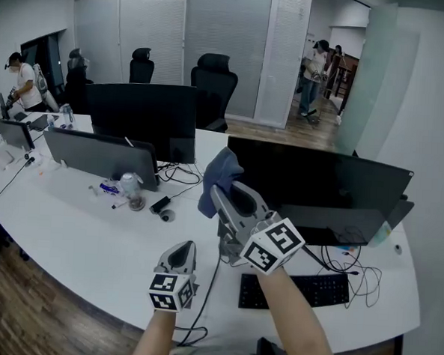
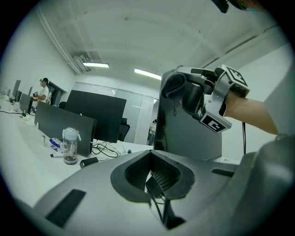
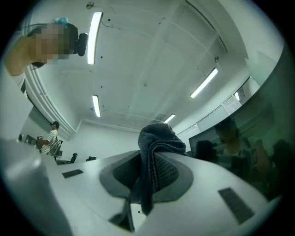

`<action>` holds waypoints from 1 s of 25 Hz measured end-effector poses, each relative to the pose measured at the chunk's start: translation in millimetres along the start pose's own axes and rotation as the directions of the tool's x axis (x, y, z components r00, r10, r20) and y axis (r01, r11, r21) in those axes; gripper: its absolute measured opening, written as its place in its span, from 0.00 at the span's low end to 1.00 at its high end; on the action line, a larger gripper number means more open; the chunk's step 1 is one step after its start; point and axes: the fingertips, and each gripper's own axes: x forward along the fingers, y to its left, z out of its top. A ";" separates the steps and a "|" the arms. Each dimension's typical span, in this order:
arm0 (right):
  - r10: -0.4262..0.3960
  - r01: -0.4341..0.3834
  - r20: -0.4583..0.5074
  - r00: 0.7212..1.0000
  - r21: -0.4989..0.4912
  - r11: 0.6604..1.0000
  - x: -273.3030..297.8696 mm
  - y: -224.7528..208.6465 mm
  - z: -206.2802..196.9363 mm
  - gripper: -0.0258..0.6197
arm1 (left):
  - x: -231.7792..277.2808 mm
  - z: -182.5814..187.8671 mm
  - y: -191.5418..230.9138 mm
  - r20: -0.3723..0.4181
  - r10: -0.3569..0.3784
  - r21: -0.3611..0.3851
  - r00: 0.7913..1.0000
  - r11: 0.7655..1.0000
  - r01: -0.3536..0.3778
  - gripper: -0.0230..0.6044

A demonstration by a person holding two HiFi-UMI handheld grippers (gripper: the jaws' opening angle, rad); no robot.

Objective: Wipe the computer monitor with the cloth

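A dark blue-grey cloth (image 1: 218,176) is pinched in my right gripper (image 1: 222,194), which is raised and tilted up at the left edge of the black monitor (image 1: 319,186). Seen from the right gripper view, the cloth (image 3: 156,152) bulges out above the shut jaws, and the monitor (image 3: 239,138) shows at the right with dim reflections. My left gripper (image 1: 183,253) rests low near the desk's front edge, jaws shut with nothing between them. From the left gripper view, the right gripper (image 2: 193,97) and the cloth (image 2: 173,85) hang in front of the monitor (image 2: 184,133).
A black keyboard (image 1: 294,288) and tangled cables (image 1: 355,275) lie below the monitor on the white desk (image 1: 76,239). Left of it are a jar (image 1: 133,191), small items and two more monitors (image 1: 143,116). Office chairs and people stand further back.
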 end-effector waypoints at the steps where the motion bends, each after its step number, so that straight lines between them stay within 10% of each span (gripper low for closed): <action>1: -0.002 0.002 -0.005 1.000 -0.011 1.000 -3.0 1.4 -2.1 0.15 | -0.1 0.9 -1.3 0.005 -0.002 0.003 1.000 1.000 0.002 0.05; 25: -0.185 0.164 -0.155 0.970 -0.140 0.977 -83.2 4.5 -73.3 0.15 | -16.8 30.7 -38.4 0.174 -0.039 0.099 0.984 0.995 0.022 0.05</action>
